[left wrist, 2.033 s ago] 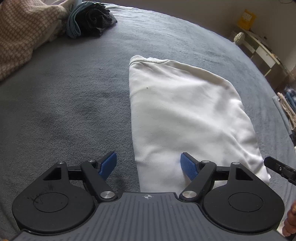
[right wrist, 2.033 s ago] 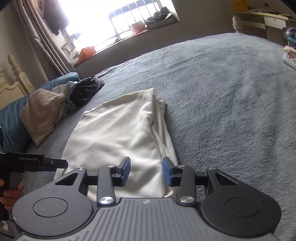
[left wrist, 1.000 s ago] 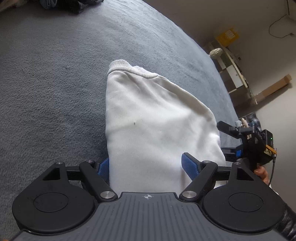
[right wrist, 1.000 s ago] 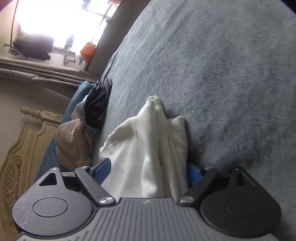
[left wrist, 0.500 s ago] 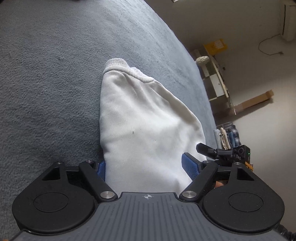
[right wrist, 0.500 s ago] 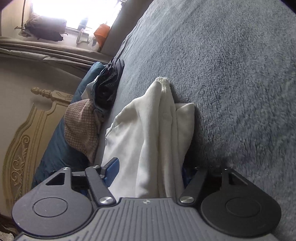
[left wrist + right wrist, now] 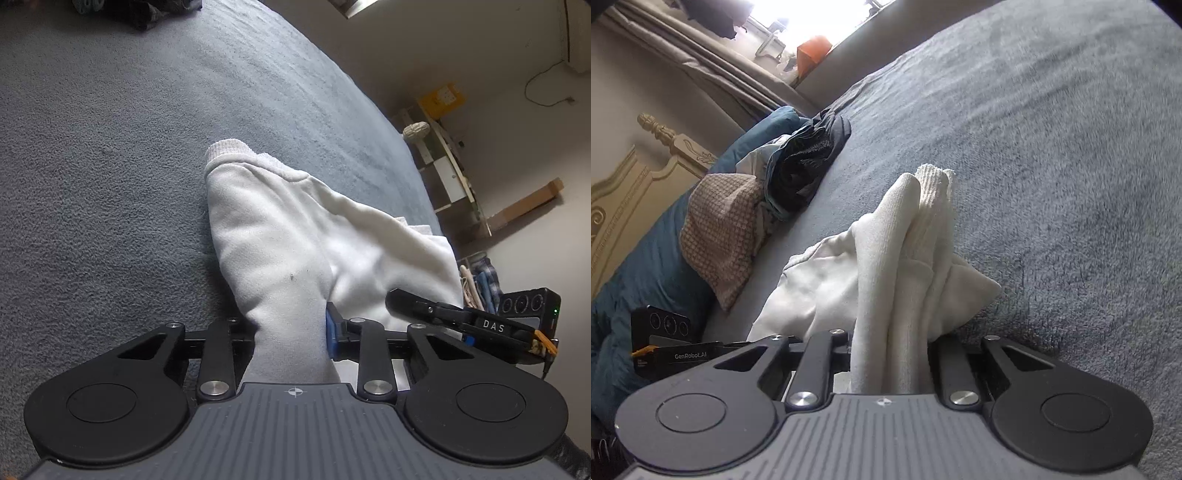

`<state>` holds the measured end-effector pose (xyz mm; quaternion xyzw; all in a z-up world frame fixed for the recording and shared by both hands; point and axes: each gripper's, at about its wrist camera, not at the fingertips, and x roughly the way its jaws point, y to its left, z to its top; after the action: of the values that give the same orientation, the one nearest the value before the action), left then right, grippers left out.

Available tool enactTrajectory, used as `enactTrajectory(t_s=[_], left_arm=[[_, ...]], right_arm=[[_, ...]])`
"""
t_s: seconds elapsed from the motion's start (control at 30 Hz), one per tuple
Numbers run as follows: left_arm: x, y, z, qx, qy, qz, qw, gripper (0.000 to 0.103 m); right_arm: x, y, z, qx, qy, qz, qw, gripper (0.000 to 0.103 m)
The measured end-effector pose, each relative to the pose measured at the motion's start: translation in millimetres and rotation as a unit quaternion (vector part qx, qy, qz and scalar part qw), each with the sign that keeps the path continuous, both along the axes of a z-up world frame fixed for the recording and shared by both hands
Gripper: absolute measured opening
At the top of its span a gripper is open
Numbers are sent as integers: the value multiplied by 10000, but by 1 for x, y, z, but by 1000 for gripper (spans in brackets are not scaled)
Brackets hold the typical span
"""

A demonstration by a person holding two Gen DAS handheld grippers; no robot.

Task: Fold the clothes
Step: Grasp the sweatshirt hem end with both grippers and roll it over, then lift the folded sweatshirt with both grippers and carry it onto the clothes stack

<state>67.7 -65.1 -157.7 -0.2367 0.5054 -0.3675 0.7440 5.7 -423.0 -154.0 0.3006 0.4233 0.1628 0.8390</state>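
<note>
Left wrist view: the left gripper (image 7: 291, 334) has just closed and pinches the near edge of the white sweatshirt (image 7: 295, 236) lying on the grey bedspread (image 7: 110, 147) — soft, thick, probably floppy, best held at corners. Right wrist view: the right gripper (image 7: 890, 363), jaws just closed, clamps bunched layers; pillows (image 7: 716, 229) and a window (image 7: 812, 14) lie beyond.

Both tools look alike: left gripper (image 7: 291, 341) and right gripper (image 7: 890, 362) have ribbed grey bodies, black round-ended arms, silver screws, a small crosshair mark. One blue-padded finger (image 7: 331, 338) shows on the left.
</note>
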Motion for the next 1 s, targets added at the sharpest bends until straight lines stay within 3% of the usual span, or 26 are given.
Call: enactTrajectory(t_s=[0.33, 0.6, 0.77, 1.0], left_arm=[[-37, 0, 61, -251, -824, -248, 9960, 22], [-77, -22, 113, -492, -1440, -600, 9865, 21], [-103, -51, 150, -583, -1892, -989, 9752, 21], [-147, -123, 206, -671, -2509, -1745, 9498, 21]], right_arm=[[-49, 16, 61, -451, -640, -369, 9962, 18], [-108, 9, 109, -700, -1320, -891, 9848, 17], [-145, -8, 140, -897, -1670, -1296, 9733, 17], [-211, -54, 189, -1382, -2270, -1828, 9465, 17]])
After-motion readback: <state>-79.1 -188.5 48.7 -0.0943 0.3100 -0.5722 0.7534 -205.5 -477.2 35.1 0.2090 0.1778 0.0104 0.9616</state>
